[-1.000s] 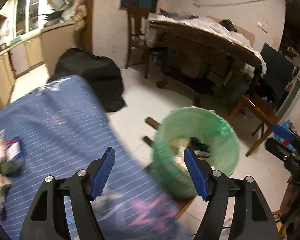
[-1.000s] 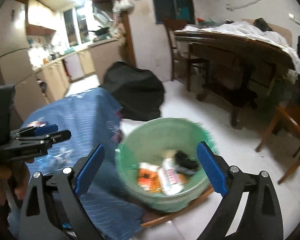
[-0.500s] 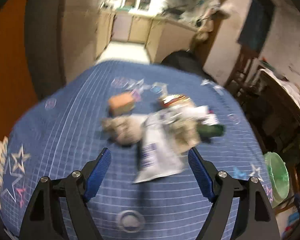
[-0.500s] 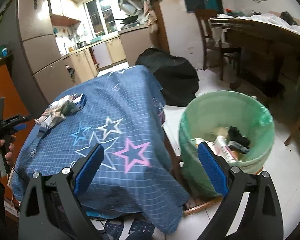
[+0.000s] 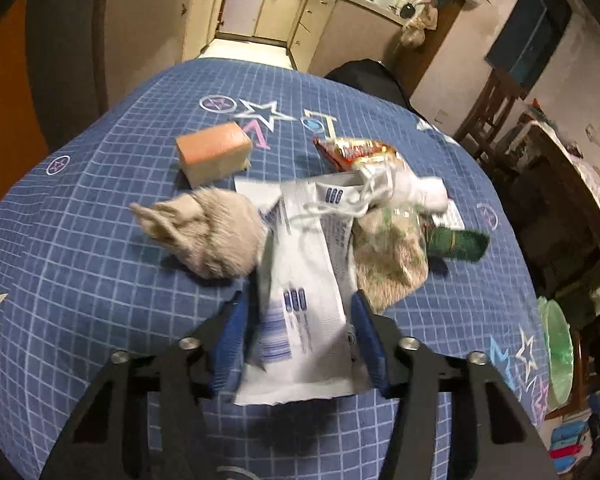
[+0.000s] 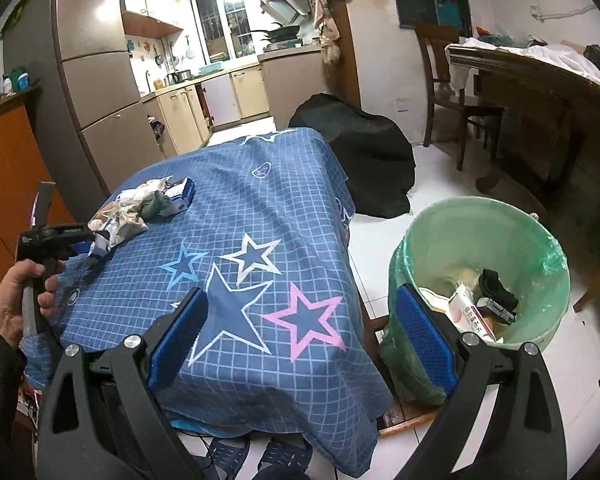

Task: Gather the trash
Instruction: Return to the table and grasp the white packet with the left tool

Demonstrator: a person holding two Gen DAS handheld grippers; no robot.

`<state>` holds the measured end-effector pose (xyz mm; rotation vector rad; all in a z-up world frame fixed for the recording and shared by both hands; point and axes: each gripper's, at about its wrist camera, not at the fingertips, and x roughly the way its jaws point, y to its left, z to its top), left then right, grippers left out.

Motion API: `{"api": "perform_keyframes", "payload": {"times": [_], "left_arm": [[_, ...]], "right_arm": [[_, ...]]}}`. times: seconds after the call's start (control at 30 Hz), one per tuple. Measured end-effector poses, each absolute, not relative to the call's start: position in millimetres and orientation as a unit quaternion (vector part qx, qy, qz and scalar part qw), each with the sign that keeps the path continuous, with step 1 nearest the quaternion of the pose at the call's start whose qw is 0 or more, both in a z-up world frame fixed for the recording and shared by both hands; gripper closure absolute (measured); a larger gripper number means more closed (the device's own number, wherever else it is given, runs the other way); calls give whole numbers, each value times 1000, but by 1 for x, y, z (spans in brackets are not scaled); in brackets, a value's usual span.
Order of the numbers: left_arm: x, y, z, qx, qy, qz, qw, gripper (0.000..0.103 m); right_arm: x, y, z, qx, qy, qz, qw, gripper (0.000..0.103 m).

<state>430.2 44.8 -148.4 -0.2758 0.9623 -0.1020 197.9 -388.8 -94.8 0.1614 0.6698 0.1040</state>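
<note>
A pile of trash lies on the blue star tablecloth [image 5: 80, 264]: a white printed wrapper [image 5: 304, 312], a beige fuzzy wad [image 5: 212, 232], an orange-topped sponge block [image 5: 214, 152], a red snack packet [image 5: 356, 150], a mesh bag [image 5: 392, 256] and a green item [image 5: 458, 242]. My left gripper [image 5: 298, 344] is open, its jaws on either side of the white wrapper's near end. My right gripper [image 6: 300, 328] is open and empty above the table's near corner. The green-lined bin [image 6: 480, 272] holds several discarded items. The pile also shows in the right wrist view [image 6: 140, 208].
The bin stands on the floor to the right of the table, its rim visible from the left wrist [image 5: 556, 352]. A black bag [image 6: 360, 164] lies on the floor beyond the table. A wooden chair [image 6: 448, 88] and long table [image 6: 548, 92] stand at the right. Slippers [image 6: 260, 456] lie under the cloth's front edge.
My left gripper swung from the bin back over the table and closed in on the trash pile, its jaws narrowing around the white wrapper. My right gripper pulled back from the bin.
</note>
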Motion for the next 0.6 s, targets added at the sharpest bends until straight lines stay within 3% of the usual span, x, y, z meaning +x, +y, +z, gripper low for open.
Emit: {"api": "perform_keyframes", "payload": {"times": [0.13, 0.27, 0.37, 0.5, 0.6], "left_arm": [[418, 40, -147, -120, 449, -58, 883, 65], [390, 49, -135, -116, 433, -67, 891, 66], [368, 61, -129, -118, 427, -70, 894, 66], [353, 73, -132, -118, 427, -65, 894, 66], [350, 78, -138, -128, 427, -67, 893, 66]], "right_arm": [[206, -377, -89, 70, 326, 68, 940, 14], [221, -357, -80, 60, 324, 103, 938, 22], [235, -339, -75, 52, 323, 131, 936, 29], [266, -296, -75, 40, 335, 192, 922, 48], [297, -249, -81, 34, 353, 247, 902, 51]]}}
